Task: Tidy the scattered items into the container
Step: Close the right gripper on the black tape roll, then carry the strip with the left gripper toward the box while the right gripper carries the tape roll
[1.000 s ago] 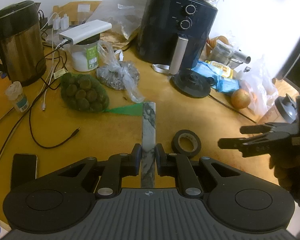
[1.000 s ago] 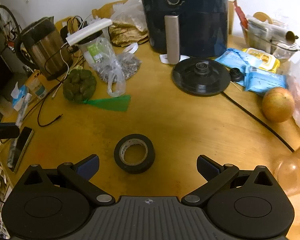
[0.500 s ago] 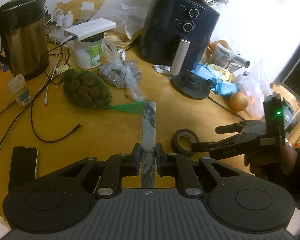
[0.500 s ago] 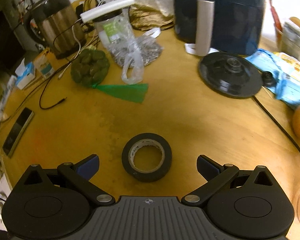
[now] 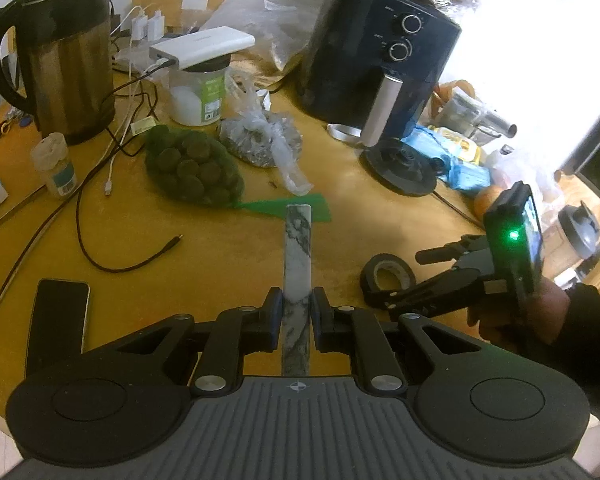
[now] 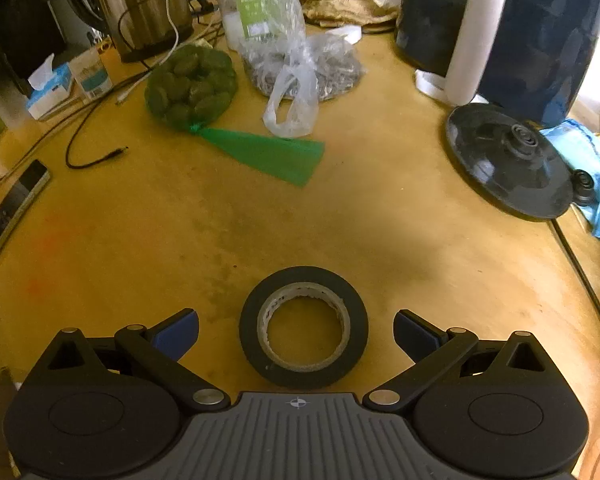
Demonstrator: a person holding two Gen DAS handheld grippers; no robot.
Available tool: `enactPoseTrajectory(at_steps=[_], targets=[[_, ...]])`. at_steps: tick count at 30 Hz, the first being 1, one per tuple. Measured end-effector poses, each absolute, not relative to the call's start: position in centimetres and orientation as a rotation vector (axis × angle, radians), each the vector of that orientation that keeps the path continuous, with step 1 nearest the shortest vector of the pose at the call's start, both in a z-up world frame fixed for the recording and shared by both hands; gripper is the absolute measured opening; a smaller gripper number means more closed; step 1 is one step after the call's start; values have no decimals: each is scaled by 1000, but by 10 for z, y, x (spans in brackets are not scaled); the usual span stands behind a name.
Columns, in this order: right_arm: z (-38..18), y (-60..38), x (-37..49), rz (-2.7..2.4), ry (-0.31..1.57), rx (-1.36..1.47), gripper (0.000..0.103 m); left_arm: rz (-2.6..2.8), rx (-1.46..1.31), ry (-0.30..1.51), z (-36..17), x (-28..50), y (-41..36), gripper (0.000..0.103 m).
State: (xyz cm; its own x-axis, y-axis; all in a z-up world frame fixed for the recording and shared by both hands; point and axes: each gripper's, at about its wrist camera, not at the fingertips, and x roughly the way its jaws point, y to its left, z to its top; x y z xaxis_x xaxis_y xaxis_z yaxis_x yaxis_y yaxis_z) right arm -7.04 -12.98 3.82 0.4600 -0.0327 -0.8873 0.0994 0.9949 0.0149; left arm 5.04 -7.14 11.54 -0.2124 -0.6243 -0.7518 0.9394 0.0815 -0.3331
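Note:
My left gripper (image 5: pixel 296 307) is shut on a white marbled stick (image 5: pixel 298 248) that juts forward above the wooden table (image 5: pixel 228 264). A roll of black tape (image 6: pixel 304 326) lies flat on the table, right between the wide-apart fingers of my right gripper (image 6: pixel 296 330), which is open and hovers low over it. From the left wrist view the same black tape (image 5: pixel 387 276) sits to the right, with the right gripper (image 5: pixel 412 278) reaching over it from a hand at the right edge. No container for the items shows in either view.
A green net bag of round fruit (image 6: pixel 190 84), a clear plastic bag (image 6: pixel 300 68), a black cable (image 6: pixel 92 156) and a phone (image 6: pixel 14 204) lie around. A kettle (image 5: pixel 64 60), its black base (image 6: pixel 508 160) and a dark air fryer (image 5: pixel 380 48) stand behind.
The right gripper has come down and closer to the black tape, which now lies between its open fingers. The left gripper holds the marbled stick almost where it was.

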Motion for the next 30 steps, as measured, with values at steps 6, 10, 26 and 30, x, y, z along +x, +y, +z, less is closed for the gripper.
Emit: enactPoseTrajectory(at_steps=[6, 10, 26, 30], targets=[[27, -130, -59, -107, 1126, 52, 103, -1497, 426, 997, 114, 55, -70, 16], [20, -126, -55, -94, 1158, 47, 101, -1491, 427, 1005, 113, 56, -70, 16], [26, -122, -62, -198, 1122, 76, 75, -1507, 433, 1003, 115, 54, -72, 16], [31, -123, -66, -201, 1109, 95, 75, -1506, 433, 1002, 115, 54, -73, 16]])
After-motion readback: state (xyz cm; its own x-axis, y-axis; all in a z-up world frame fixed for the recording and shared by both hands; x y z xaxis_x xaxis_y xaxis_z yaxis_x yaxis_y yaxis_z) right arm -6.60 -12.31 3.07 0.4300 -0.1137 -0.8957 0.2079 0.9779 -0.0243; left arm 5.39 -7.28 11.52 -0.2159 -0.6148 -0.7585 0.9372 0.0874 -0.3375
